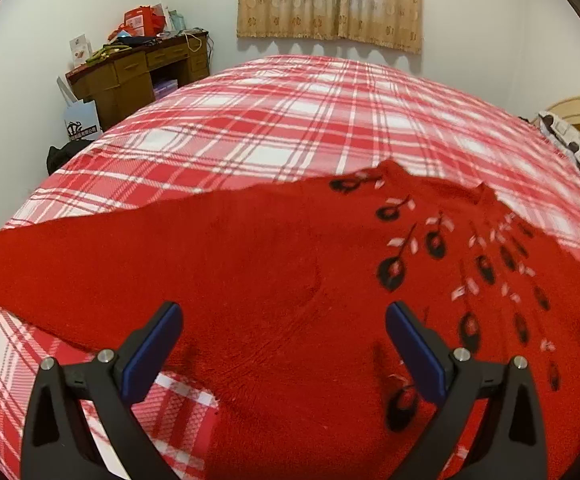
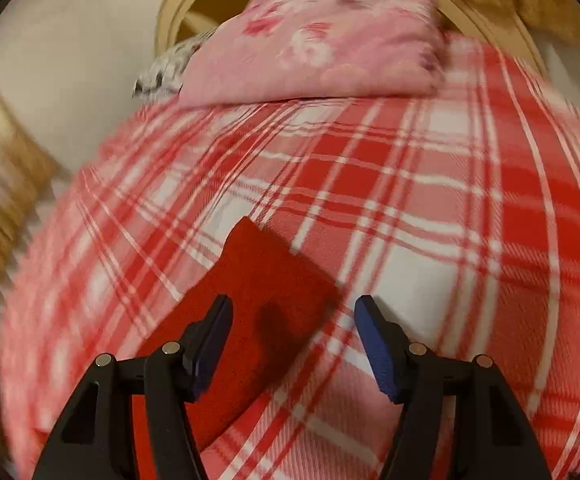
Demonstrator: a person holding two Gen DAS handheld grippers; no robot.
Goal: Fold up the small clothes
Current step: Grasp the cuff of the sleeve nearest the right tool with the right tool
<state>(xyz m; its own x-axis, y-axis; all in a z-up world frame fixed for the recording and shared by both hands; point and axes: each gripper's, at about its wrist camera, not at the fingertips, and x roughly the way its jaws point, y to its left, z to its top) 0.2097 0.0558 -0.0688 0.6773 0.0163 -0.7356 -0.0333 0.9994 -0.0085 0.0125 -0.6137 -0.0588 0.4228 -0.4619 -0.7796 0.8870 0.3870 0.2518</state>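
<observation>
A red knitted sweater with a black and white leaf pattern on its right part lies spread flat on the red and white plaid bed cover. One sleeve stretches to the left. My left gripper is open and empty, just above the sweater's near hem. In the right wrist view, the end of the other red sleeve lies on the plaid cover. My right gripper is open and empty over that sleeve end, its left finger above the cloth.
A pink floral pillow lies at the head of the bed against a cream headboard. A cluttered wooden desk stands in the far left corner. A beige curtain hangs on the far wall.
</observation>
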